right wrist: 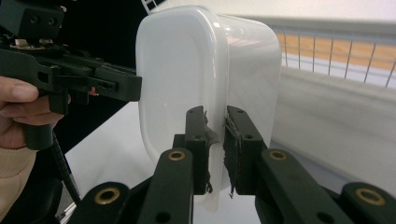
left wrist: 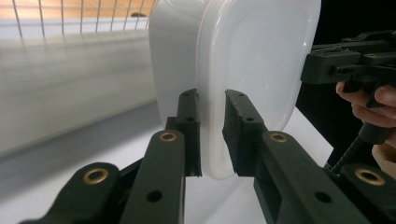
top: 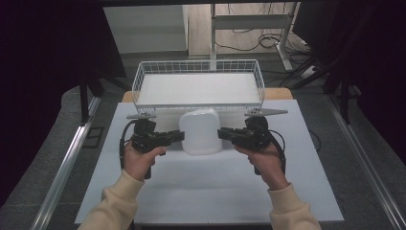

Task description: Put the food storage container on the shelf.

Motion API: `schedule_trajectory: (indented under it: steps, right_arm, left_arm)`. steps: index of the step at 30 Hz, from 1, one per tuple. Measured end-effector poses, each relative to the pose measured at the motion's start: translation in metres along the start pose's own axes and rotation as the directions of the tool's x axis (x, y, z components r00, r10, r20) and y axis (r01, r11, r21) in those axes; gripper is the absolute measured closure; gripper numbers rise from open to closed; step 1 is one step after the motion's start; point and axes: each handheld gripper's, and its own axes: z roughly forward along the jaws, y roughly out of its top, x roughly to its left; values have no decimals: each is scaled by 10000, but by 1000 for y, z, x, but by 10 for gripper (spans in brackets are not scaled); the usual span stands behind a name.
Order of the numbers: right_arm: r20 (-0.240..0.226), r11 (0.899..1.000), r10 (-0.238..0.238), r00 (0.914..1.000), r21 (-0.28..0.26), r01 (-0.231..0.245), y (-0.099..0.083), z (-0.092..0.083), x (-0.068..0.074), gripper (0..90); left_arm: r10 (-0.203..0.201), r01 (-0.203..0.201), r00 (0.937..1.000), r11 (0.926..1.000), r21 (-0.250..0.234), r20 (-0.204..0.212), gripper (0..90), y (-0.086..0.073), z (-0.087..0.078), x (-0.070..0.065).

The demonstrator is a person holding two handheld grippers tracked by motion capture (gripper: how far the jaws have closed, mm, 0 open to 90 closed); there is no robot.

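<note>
Two claws grip one white plastic tub by its rim.

The left claw [top: 178, 136] is clamped on the left edge of the white tub [top: 200, 131], and the right claw [top: 223, 133] pinches the opposite edge. The tub hangs between them, its mouth turned downward, above the white worktop [top: 201, 191], just in front of the wire basket [top: 197, 86].

Glossy translucent plastic container [top: 200, 132]; white wire basket [top: 198, 86].
</note>
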Motion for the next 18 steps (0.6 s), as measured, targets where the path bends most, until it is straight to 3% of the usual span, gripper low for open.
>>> schedule_trajectory:
  steps: [18]
  right_arm:
    - [-86, 9978, -390, 9992, -536, 385, 40, -4, 8, 800]
  left_arm:
    - [374, -377, 9993, 9983, -434, -81, 774, 35, -22, -7]
